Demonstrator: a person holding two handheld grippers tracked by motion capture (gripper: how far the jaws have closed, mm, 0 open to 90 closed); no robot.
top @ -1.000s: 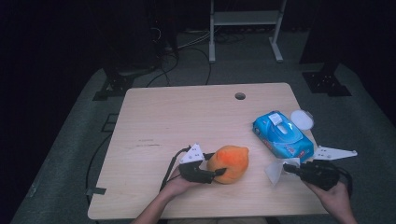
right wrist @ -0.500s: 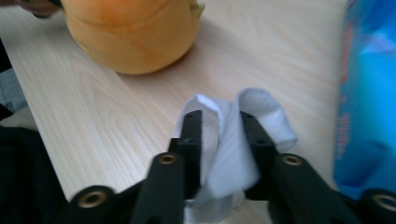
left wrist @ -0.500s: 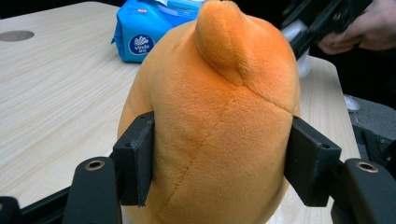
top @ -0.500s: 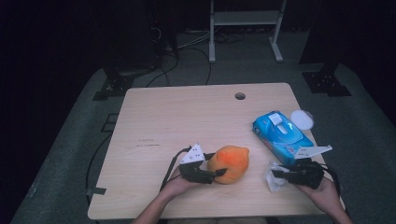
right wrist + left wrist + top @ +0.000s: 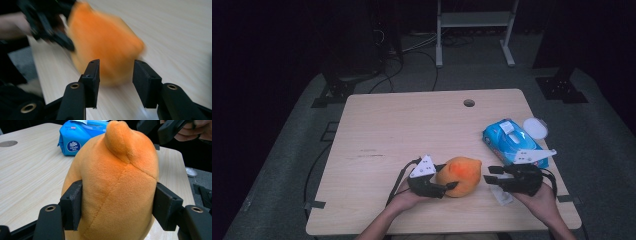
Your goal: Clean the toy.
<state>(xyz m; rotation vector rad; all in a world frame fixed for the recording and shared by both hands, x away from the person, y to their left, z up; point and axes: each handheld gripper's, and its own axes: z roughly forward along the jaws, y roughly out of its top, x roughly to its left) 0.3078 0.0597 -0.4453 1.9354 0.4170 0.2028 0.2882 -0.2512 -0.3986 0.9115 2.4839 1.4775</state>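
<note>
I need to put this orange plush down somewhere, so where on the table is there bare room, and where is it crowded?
Free: the table's whole left half and far strip around the round hole. Crowded: the near right, where the orange plush, left gripper, right gripper, blue wipes pack, white lid and a wipe sit close together.

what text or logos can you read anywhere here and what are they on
"Vinda" in a round dark-blue badge on the end of the blue wipes pack; the smaller word under it is too blurred to read.
Small red label near the pack's top edge: unreadable.
Orange plush toy: no text.
</note>
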